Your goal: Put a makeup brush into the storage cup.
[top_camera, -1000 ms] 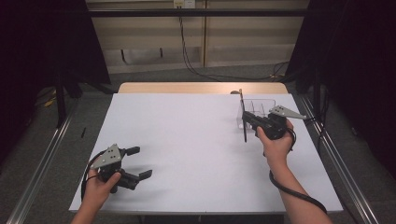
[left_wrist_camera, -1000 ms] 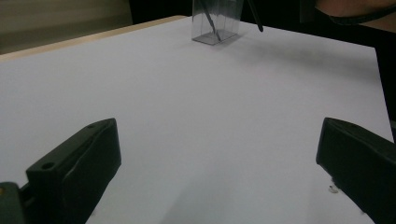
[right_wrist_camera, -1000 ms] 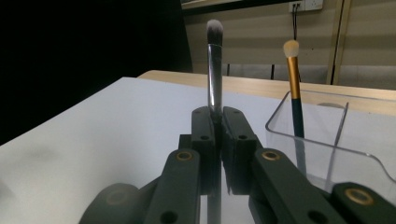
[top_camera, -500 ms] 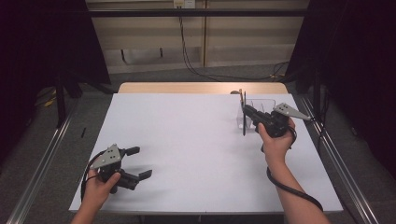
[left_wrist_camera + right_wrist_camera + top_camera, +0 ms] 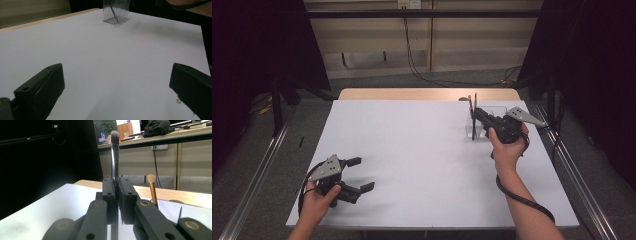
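Change since a second ago: very little; the right gripper [image 5: 477, 116] sits at the clear holder [image 5: 487, 120] as before, its brush standing a touch more upright, and the left gripper [image 5: 357, 175] lies in the same spot near the front left of the table [image 5: 412, 150].
Right gripper jaws: pressed together on the handle of a dark brush [image 5: 114, 155], which rises straight up between the two black pads in the right gripper view.
Left gripper jaws: wide apart with nothing between them, resting low over the bare white tabletop, seen spread at both sides of the left gripper view [image 5: 117, 90].
Dark brush, look: slim shiny dark handle, metal-looking ferrule, rounded grey-black bristle head at the top; upright in the high view as a thin black line [image 5: 474, 112] at the left edge of the holder.
Dark brush, place: at the far right part of the table, held over or in the clear holder; whether its lower end touches the holder's floor I cannot tell.
Second brush: gold-coloured handle with a pale cream tip [image 5: 151, 188], standing just right of the jaws, tilted slightly.
Clear holder: transparent box with divisions, a thin dark stick leaning inside [image 5: 115, 12].
Writing or brands: none readable on grippers, brushes or holder.
Table: white sheet over a light wooden top.
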{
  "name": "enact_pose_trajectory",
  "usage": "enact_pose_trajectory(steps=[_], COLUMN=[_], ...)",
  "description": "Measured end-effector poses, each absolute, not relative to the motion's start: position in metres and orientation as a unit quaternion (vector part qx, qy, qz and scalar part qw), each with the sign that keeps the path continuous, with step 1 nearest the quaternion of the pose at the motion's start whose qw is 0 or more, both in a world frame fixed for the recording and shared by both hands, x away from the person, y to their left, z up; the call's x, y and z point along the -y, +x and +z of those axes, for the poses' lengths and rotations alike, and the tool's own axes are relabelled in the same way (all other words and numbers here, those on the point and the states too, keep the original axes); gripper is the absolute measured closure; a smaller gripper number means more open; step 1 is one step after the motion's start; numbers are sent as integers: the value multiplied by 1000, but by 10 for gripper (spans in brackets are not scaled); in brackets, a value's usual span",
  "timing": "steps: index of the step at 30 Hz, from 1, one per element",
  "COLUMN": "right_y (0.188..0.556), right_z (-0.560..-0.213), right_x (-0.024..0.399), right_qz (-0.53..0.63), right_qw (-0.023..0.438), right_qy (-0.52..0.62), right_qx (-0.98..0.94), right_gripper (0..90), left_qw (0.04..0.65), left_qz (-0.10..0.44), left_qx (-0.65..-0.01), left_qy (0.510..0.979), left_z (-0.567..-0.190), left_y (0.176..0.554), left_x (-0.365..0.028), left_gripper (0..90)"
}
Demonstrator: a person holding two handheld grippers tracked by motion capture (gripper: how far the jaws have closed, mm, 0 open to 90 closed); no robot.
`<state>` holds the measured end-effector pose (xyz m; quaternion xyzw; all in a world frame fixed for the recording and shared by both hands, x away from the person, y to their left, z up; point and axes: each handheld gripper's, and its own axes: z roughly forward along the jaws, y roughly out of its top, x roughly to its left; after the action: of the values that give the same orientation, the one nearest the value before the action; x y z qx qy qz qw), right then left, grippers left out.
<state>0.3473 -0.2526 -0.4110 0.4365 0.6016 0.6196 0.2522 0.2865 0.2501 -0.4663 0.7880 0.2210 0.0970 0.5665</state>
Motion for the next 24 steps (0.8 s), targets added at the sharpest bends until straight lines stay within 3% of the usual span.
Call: enact_pose_trajectory(steps=[24], right_y=[363], right_z=[-398], right_x=[253], right_qz=[614], right_qw=[267], right_qy=[445], right_qx=[-595], right_gripper=[848], left_qw=[568], left_qz=[90], left_qx=[-224], left_qy=[787], left_z=[-469], left_y=[287], left_x=[-250], left_gripper=[0])
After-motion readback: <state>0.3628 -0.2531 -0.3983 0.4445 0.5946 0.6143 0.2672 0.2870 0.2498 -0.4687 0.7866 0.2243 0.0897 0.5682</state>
